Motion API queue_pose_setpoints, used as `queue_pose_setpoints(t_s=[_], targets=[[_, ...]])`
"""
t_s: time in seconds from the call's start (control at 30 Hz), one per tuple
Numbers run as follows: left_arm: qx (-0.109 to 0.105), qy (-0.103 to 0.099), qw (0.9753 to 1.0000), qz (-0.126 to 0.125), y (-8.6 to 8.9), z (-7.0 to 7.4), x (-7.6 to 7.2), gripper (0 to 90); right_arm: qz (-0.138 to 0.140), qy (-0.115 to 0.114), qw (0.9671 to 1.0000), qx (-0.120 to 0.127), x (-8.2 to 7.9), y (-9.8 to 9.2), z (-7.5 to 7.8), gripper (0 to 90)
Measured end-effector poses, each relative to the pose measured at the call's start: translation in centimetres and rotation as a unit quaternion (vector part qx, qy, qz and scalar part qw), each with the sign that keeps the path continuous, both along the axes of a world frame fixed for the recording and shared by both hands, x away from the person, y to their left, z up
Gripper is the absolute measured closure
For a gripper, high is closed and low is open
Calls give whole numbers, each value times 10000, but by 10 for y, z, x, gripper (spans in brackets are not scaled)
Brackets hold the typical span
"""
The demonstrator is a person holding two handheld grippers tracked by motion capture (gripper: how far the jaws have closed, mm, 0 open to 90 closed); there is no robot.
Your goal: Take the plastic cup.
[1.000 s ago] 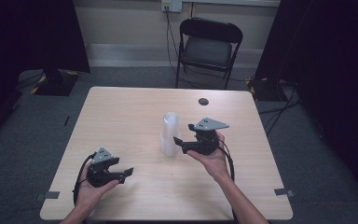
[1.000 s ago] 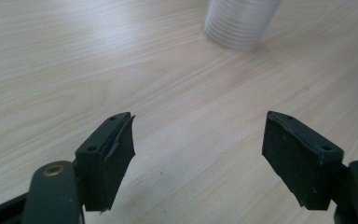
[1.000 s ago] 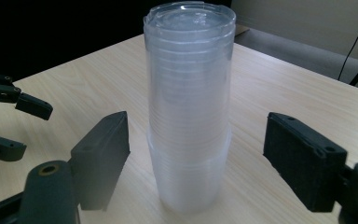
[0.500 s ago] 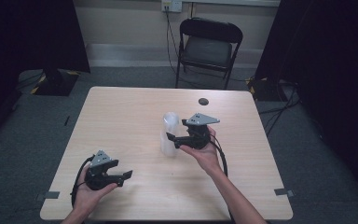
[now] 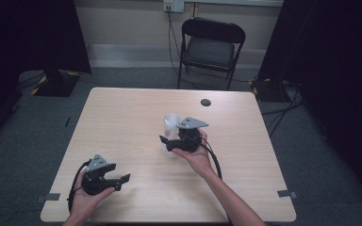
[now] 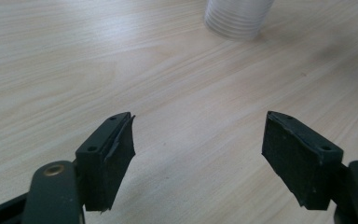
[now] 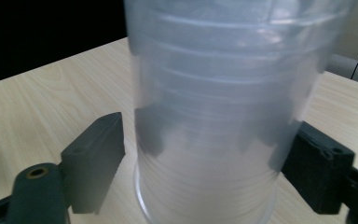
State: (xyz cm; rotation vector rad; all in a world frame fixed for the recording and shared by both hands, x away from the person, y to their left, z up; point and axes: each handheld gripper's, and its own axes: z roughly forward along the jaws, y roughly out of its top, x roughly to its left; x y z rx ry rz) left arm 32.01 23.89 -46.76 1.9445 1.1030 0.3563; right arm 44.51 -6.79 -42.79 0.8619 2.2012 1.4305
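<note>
A tall stack of translucent plastic cups (image 5: 170,123) stands upright near the middle of the wooden table (image 5: 122,117). My right gripper (image 5: 168,143) reaches it from the right and is open. In the right gripper view the cups (image 7: 219,107) stand between the two black jaws of the right gripper (image 7: 205,156), with a thin gap at the left jaw. My left gripper (image 5: 121,181) is held low near the table's front left, open and holding nothing. The left gripper view has the left gripper (image 6: 198,151) over bare wood, with the base of the cups (image 6: 237,16) farther off.
A small dark round disc (image 5: 205,102) lies near the table's far edge. A black folding chair (image 5: 210,47) stands behind the table. Dark curtains hang at both sides, and cables run across the floor at the right.
My right gripper has moved left to the cup stack and now has its jaws on both sides of it. The left gripper has drifted slightly toward the front edge.
</note>
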Motion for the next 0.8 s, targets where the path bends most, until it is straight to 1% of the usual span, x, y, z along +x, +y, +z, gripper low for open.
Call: queue_pose_setpoints(t_s=[0.2, 0.23, 0.3, 0.4, 0.47, 0.5, 0.63, 0.8], targets=[[15, -4, 10000, -11, 0, 0, 1, 250, -89, 2, 9999, 77, 3, -3, 1, 245], [16, 1, 10000, -23, 0, 0, 0, 251, -36, 57, 9999, 124, 5, -5, 2, 285], [11, 1, 10000, -15, 0, 0, 0, 250, -69, 62, 9998, 182, 6, -6, 3, 292], [4, 6, 10000, -12, 0, 0, 0, 251, -67, 46, 9998, 170, 5, -7, 4, 297], [25, -10, 10000, -13, 0, 0, 0, 251, -60, 11, 9998, 208, 5, -8, 5, 300], [10, 4, 10000, -14, 0, 0, 0, 251, -63, -45, 9997, 218, 4, -8, 7, 301], [23, -4, 10000, -32, 0, 0, 0, 251, -67, -109, 9996, 269, 3, -9, 10, 303], [2, 7, 10000, -35, 0, 0, 0, 251, -55, -112, 9995, 288, 3, -10, 11, 308]])
